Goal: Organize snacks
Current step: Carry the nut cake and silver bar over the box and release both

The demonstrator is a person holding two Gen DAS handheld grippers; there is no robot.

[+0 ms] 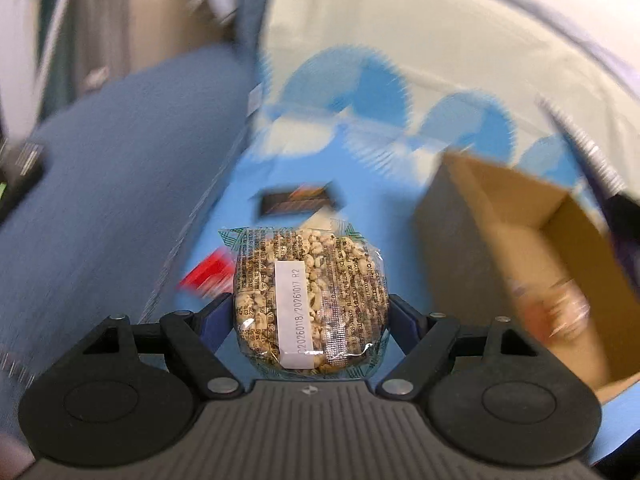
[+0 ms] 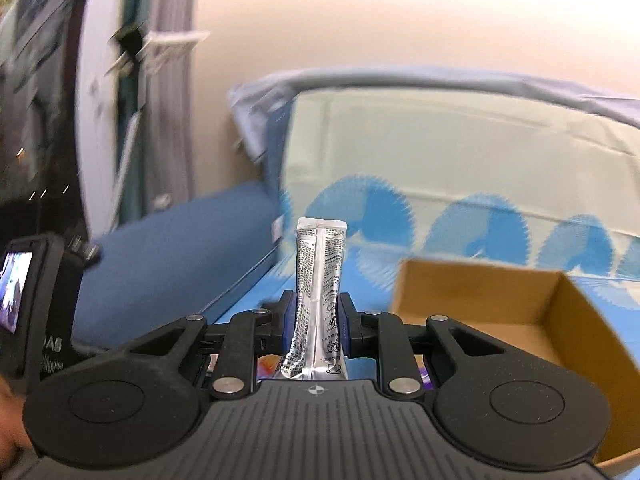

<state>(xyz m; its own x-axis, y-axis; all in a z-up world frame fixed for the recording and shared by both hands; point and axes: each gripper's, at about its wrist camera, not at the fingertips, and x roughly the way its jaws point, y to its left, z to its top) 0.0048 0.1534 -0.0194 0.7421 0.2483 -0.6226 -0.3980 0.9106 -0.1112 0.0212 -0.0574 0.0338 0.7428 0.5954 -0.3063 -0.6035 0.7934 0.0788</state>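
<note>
Cardboard box (image 1: 532, 256) rim just right of tool-held cereal packet (image 1: 310, 300).

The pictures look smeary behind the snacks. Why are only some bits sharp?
Left wrist view: the clear-wrapped puffed grain cake is sharp, the brown cardboard box streaked by motion blur. Right wrist view: the silver foil stick packet is crisp, the background smeared and fisheye-curved.

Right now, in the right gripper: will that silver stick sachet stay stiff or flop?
The silver stick sachet probably flexes: it already bows where the right gripper pinches it. Likely light, since it stands unsupported above the pinch. The foil looks glossy, so it might slip.
</note>
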